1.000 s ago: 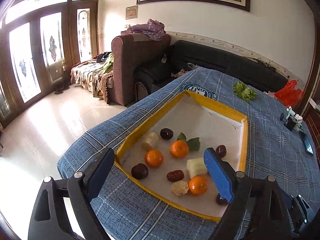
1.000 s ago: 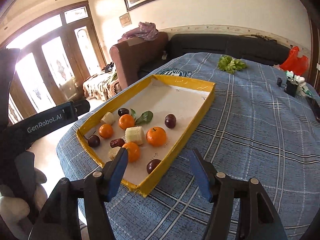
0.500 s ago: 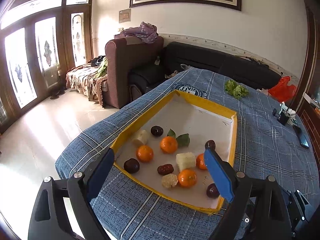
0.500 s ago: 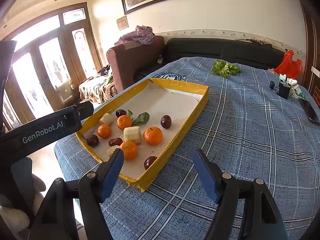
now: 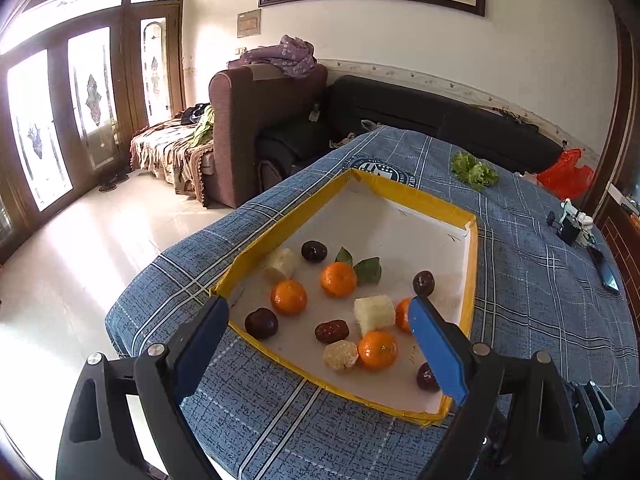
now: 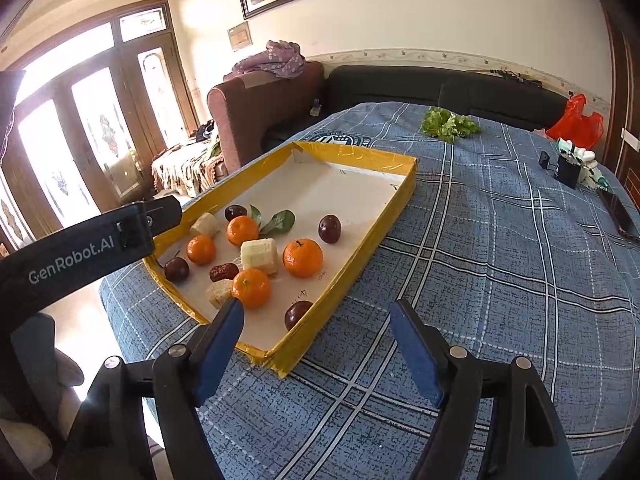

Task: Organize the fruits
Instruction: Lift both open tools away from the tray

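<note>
A yellow-rimmed tray (image 5: 424,199) with a white floor lies on the blue plaid tablecloth; it also shows in the right wrist view (image 6: 352,157). It holds several oranges (image 5: 338,279) (image 6: 302,257), dark plums (image 5: 261,323) (image 6: 329,229), a red date (image 5: 331,331), pale fruit chunks (image 5: 374,310) (image 6: 260,255) and green leaves (image 5: 368,270). My left gripper (image 5: 320,340) is open and empty, above the tray's near edge. My right gripper (image 6: 316,340) is open and empty, over the tray's near right corner. The left gripper's body (image 6: 80,244) shows at left in the right wrist view.
Lettuce (image 5: 474,170) lies on the far side of the table. A red bag (image 5: 564,174), a small device (image 5: 570,226) and a phone (image 5: 606,268) sit at the right edge. Sofas (image 5: 264,120) stand behind the table. The table's left edge drops to tiled floor.
Both grippers have pulled back and up from the tray, which now looks smaller and farther. Both stay open and empty; the fruits have not moved.
</note>
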`<state>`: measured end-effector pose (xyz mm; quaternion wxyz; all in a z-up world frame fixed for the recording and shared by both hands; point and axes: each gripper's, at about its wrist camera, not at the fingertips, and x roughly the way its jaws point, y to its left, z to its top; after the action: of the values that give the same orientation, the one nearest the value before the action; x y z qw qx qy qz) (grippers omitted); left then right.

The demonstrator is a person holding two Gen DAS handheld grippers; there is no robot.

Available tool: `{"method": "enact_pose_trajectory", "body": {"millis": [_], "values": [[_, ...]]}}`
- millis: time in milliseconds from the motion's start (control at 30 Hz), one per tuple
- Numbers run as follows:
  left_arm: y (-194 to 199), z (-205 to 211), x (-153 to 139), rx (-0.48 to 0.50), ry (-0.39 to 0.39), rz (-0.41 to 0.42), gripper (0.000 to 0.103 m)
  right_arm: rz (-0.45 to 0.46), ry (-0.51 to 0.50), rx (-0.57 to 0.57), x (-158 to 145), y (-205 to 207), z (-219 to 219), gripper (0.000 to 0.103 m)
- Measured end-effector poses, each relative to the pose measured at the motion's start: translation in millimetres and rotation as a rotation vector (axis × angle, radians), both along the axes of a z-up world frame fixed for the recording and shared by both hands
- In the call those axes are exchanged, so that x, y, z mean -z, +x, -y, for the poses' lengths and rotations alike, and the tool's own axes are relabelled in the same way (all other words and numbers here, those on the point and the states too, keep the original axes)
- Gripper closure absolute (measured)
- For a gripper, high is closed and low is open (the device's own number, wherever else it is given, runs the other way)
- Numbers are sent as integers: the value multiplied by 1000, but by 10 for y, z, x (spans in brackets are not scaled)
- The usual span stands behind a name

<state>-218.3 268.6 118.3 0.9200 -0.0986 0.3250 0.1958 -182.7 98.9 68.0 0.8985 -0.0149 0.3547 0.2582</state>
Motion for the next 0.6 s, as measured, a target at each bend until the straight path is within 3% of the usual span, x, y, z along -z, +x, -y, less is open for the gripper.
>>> {"method": "enact_pose_trajectory", "body": {"millis": [600], "values": [[123, 26, 133, 13, -5, -28, 12, -32, -11, 26, 122, 107, 16, 21]]}}
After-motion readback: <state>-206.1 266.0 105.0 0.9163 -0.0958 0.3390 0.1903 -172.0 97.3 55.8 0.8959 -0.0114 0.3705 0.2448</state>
